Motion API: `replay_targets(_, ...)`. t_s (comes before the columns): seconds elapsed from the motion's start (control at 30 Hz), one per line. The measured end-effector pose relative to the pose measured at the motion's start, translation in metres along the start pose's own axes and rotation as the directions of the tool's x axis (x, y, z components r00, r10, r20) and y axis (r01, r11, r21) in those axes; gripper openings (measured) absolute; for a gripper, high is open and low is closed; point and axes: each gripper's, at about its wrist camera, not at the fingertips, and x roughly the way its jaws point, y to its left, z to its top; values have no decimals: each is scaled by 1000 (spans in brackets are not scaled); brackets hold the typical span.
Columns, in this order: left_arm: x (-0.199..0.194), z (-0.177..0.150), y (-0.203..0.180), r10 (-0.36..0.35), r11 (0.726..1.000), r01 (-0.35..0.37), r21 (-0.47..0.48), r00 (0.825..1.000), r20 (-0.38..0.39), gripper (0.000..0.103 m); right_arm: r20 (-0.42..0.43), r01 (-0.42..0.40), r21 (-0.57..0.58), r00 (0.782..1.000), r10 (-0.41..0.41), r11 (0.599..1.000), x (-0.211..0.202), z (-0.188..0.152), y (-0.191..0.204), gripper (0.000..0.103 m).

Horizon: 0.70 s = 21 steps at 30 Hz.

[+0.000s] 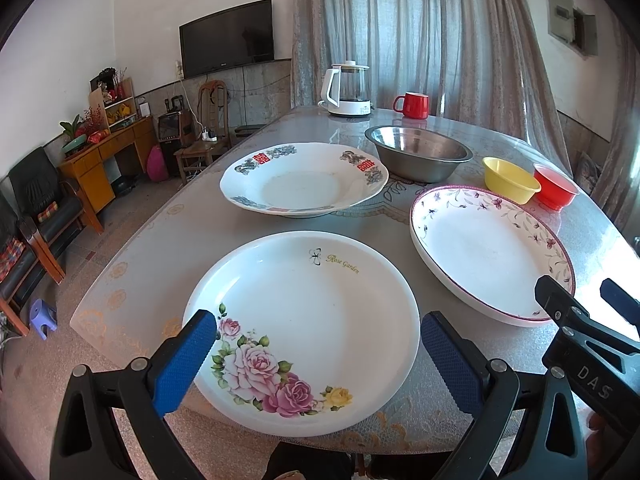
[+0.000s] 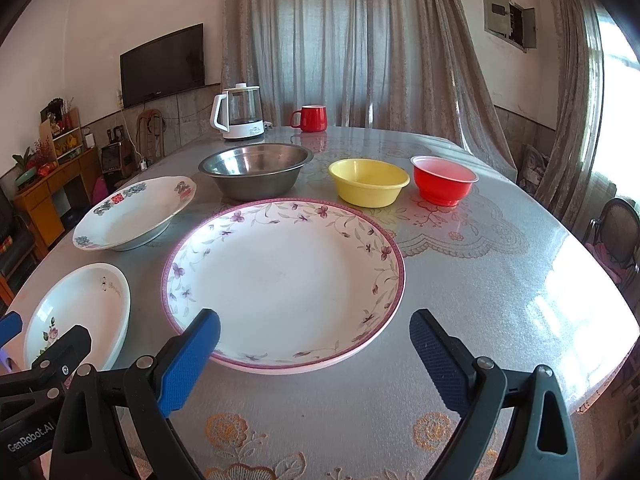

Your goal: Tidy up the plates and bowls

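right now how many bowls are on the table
3, in a row behind the plates: steel bowl on the left, yellow bowl in the middle, red bowl on the right. None looks hidden.

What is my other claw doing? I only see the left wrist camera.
Observer: The right claw is open and holds nothing, at the near rim of the purple-flower plate.
Operator: Do the yellow and red bowls touch? They overlap for me.
Observer: No. The yellow bowl and the red bowl stand apart, with table showing between them.
Operator: What's right of the table?
Observer: A dark chair.
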Motion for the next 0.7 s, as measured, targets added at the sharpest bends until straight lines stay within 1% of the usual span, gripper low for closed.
replay_targets(0.7, -6, -1, 5, -8, 1000, 8, -20, 1000, 5, 103, 8, -3, -11, 1000, 3, 1000, -2, 2, 2, 97)
